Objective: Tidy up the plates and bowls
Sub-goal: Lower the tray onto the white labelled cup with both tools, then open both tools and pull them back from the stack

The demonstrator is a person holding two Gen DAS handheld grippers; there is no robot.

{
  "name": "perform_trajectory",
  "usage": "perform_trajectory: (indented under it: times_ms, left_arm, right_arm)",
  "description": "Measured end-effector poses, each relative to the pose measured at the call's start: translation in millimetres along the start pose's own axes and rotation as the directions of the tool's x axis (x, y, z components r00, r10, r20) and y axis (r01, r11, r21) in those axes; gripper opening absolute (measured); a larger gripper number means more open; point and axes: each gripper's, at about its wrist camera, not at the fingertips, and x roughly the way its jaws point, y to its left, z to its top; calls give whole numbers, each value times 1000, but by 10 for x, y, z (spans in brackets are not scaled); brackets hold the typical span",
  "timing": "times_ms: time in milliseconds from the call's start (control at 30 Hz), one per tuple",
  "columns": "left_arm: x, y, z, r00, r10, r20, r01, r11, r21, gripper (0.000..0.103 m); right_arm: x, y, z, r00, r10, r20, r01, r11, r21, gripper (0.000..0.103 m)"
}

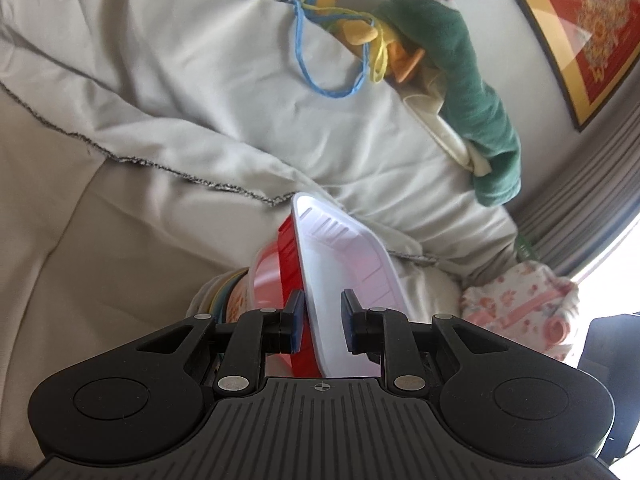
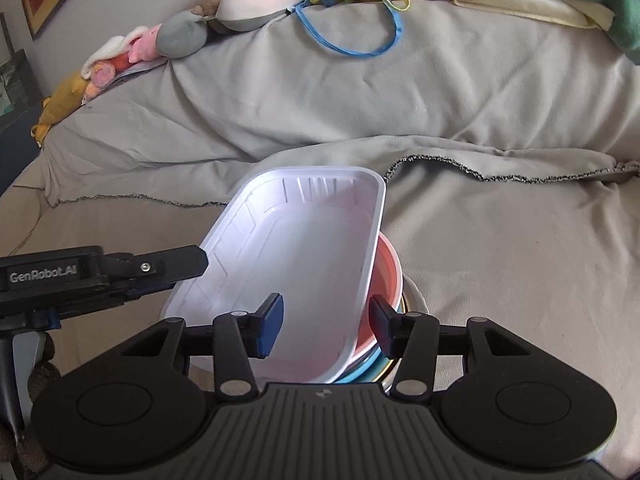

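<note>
White plastic tray (image 2: pixel 304 264) tilted atop stack of bowls (image 2: pixel 386 280) on sofa (image 2: pixel 500 240). Left claw (image 1: pixel 323 322) pinches tray's wall, red bowl (image 1: pixel 280 276) just behind. Right claw (image 2: pixel 327 322) straddles tray's other rim; contact unclear. Step: seating tray on stack. Next, probably: level it, let go.

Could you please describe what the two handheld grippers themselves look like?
Both the left gripper and right gripper are matte black plastic with ribbed bodies, round side discs, silver pivot screws and blue-padded jaws. The left one's side reads "GenRobot.AI" in the right wrist view.
</note>
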Motion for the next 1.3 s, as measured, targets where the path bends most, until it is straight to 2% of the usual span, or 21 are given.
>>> perform_trajectory:
  times_ms: [367,633,900,1033,1167,1300]
  left_arm:
    - [59,-98,-32,998,58,-36,-58,998,1,23]
    - [-17,26,2,999,49,-13,-50,997,-51,23]
    - [43,83,-9,998,50,-33,-52,996,-70,22]
    - [-28,-3,-15,998,68,-20,-69,997,-45,22]
    - [-187,-282,-96,991,127,37,-130,990,63,23]
    - [-288,-573,-277,989,128,79,-139,976,168,23]
  right_arm:
    - [-51,-19,-41,1000,23,6,-23,1000,18,48]
    - [-107,-17,-22,999,-10,42,10,1000,6,48]
    - [-80,67,24,999,26,43,-25,1000,-13,48]
    - [-81,60,31,999,27,45,-27,1000,-3,48]
    - [-238,-22,46,997,43,68,-43,999,8,49]
    - [-552,-121,-54,994,30,104,-31,999,8,59]
